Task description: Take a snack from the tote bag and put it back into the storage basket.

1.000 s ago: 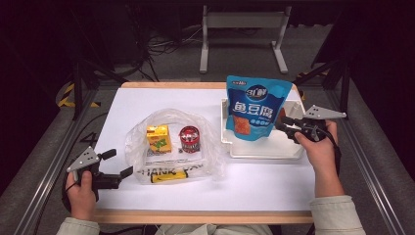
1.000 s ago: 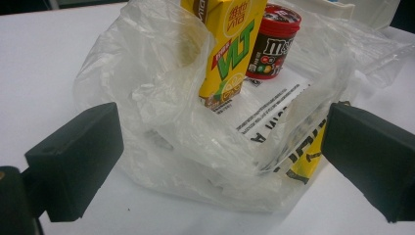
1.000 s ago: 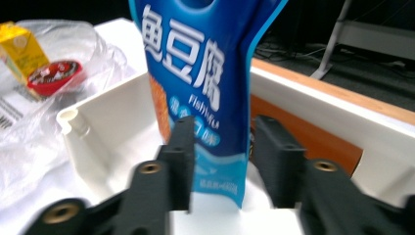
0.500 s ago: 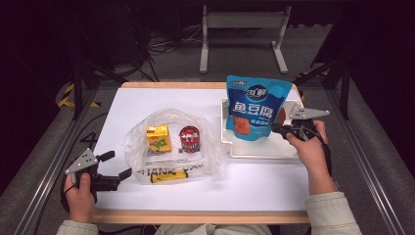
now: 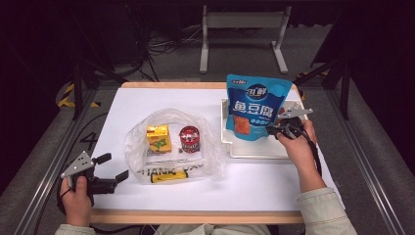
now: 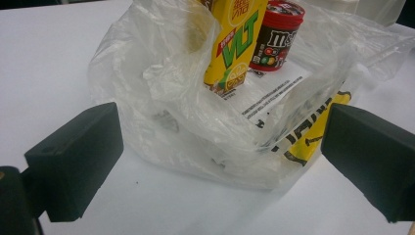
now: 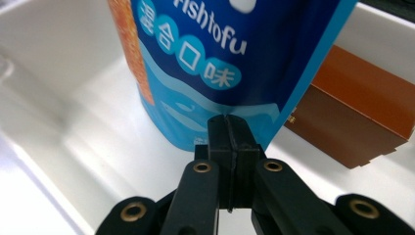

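Right gripper (image 5: 272, 130) has slid left since the earlier frame, jaws just closed, now clamped on the pouch's (image 5: 254, 105) lower edge in the tray (image 5: 254, 151), right of centre. Pouch not lifted yet. Left gripper (image 5: 113, 168) jaws apart, lower left, facing the bag (image 5: 169, 142).

A clear plastic bag (image 5: 171, 147) is spread on the white bench (image 5: 254, 181), left of centre. Inside it a yellow drink carton (image 5: 159, 138) is stood upright, with a red-lidded candy tub (image 5: 189, 139) just beside it. A brown box (image 7: 357, 117) is seen lying in the white tray (image 5: 257, 149)
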The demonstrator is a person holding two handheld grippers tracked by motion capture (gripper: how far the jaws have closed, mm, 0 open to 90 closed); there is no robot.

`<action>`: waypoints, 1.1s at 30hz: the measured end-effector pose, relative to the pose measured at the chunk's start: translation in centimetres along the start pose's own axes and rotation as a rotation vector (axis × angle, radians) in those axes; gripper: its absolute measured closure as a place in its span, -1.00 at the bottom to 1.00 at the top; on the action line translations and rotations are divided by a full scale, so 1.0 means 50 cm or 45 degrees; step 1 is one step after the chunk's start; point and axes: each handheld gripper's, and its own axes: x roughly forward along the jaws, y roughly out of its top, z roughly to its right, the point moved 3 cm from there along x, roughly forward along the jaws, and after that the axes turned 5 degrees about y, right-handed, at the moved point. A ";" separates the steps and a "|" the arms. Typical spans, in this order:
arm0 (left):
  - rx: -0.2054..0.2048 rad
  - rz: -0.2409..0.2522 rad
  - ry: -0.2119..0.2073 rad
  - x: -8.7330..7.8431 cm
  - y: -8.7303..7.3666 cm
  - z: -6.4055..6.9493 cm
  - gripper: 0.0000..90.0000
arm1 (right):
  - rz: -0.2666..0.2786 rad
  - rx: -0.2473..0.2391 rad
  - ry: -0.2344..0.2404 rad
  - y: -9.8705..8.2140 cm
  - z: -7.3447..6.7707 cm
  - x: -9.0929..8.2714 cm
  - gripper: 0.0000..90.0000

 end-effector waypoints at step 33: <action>0.000 0.000 -0.013 0.008 0.004 -0.002 -0.94 | 0.006 0.072 -0.023 -0.002 0.007 0.000 1.00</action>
